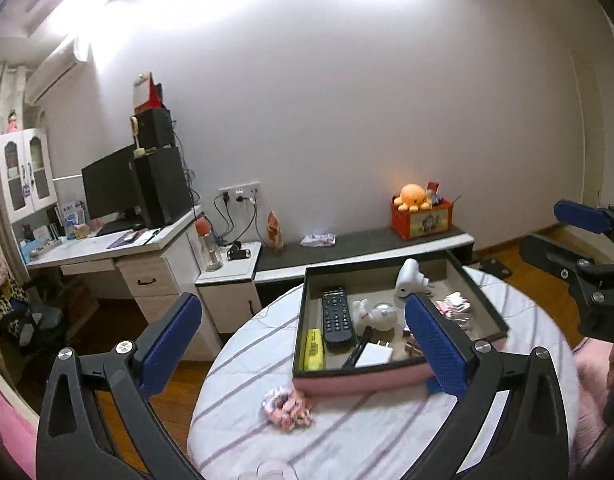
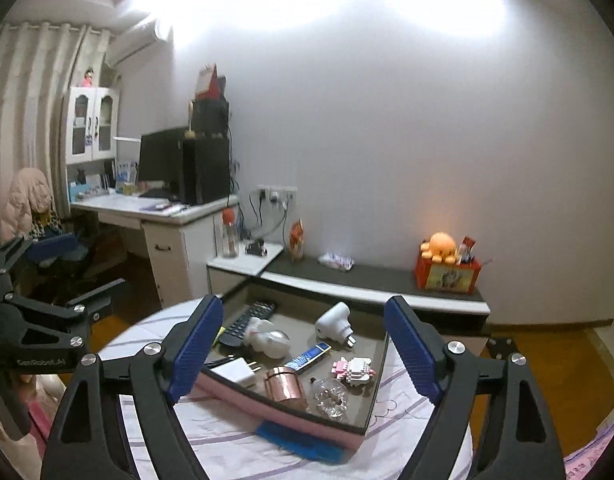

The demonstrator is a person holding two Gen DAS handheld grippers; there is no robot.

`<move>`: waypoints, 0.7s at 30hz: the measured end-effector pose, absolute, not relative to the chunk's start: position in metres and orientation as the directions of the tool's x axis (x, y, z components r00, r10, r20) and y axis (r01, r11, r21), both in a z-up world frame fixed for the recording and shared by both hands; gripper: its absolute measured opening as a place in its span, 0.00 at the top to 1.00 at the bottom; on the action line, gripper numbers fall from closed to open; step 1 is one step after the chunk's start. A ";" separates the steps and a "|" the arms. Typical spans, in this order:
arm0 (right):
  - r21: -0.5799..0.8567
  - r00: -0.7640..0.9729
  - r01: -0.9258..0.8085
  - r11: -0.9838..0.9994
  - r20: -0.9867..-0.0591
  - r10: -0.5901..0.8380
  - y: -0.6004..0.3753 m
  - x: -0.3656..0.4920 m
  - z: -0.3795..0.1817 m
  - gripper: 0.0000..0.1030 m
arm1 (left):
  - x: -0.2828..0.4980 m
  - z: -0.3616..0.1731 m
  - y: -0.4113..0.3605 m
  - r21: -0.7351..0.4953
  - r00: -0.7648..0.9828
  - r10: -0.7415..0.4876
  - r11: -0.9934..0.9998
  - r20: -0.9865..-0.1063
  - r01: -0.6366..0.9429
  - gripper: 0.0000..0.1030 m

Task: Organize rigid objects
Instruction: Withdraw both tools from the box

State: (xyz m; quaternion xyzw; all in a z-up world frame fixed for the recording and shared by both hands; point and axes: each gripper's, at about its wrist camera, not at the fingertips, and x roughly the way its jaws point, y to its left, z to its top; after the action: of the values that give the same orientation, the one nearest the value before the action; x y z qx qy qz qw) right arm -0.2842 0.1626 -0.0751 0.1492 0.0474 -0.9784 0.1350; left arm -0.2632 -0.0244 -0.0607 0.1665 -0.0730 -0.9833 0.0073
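A dark tray with a pink front [image 1: 359,384] [image 2: 267,408] sits on a round table with a striped cloth [image 1: 367,432]. It holds a black remote [image 1: 337,314] [image 2: 247,320], a yellow highlighter [image 1: 314,350], a white figurine [image 1: 373,314], a white plug adaptor [image 2: 333,320], a white charger [image 2: 237,372], a copper cylinder [image 2: 285,386], a clear crystal piece [image 2: 329,396], a blue lighter [image 2: 309,356] and a pink-white brick toy [image 2: 353,368]. My left gripper [image 1: 303,308] hangs open and empty above the tray's near side. My right gripper [image 2: 303,306] is likewise open and empty.
A pink patterned scrunchie [image 1: 285,402] lies on the cloth in front of the tray. A blue pad [image 2: 303,440] pokes out under the tray's front. Behind stand a low shelf [image 2: 371,276] with an orange plush [image 2: 439,246] and a desk with a monitor [image 1: 111,184].
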 end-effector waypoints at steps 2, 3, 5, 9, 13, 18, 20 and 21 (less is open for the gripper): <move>-0.052 -0.923 0.282 -0.958 -0.288 -0.256 0.161 -0.269 -0.070 0.17 | -0.248 -0.057 -0.027 0.135 -0.950 -0.047 -0.991 -0.309 0.005 0.00; -0.052 -0.926 0.284 -0.958 -0.276 -0.259 0.159 -0.260 -0.068 0.17 | -0.239 -0.056 -0.029 0.128 -0.953 -0.044 -0.992 -0.301 0.005 0.00; -0.056 -0.929 0.281 -0.958 -0.265 -0.257 0.157 -0.250 -0.064 0.16 | -0.225 -0.054 -0.033 0.123 -0.957 -0.046 -0.992 -0.286 0.011 0.00; -0.049 -0.937 0.283 -0.958 -0.228 -0.266 0.153 -0.225 -0.059 0.16 | -0.201 -0.049 -0.039 0.109 -0.964 -0.047 -0.994 -0.261 0.019 0.00; -0.051 -0.951 0.278 -0.959 -0.154 -0.268 0.149 -0.199 -0.053 0.09 | -0.180 -0.046 -0.044 0.088 -0.975 -0.021 -0.996 -0.222 0.001 0.00; -0.078 -0.962 0.255 -0.964 -0.124 -0.245 0.144 -0.180 -0.051 0.00 | -0.171 -0.047 -0.047 0.091 -0.976 -0.013 -0.996 -0.219 -0.007 0.00; -0.080 -0.960 0.257 -0.963 -0.138 -0.245 0.140 -0.180 -0.051 0.00 | -0.170 -0.049 -0.048 0.092 -0.974 -0.016 -0.996 -0.225 -0.005 0.00; -0.085 -0.960 0.253 -0.964 -0.142 -0.240 0.139 -0.180 -0.052 0.00 | -0.170 -0.049 -0.048 0.095 -0.974 -0.013 -0.995 -0.228 -0.009 0.00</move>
State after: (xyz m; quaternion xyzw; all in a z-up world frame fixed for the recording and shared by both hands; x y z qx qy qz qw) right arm -0.1799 0.1387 -0.0516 0.0651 0.0510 -0.9887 0.1247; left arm -0.1695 -0.0481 -0.0493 0.1147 -0.0477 -0.9923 0.0011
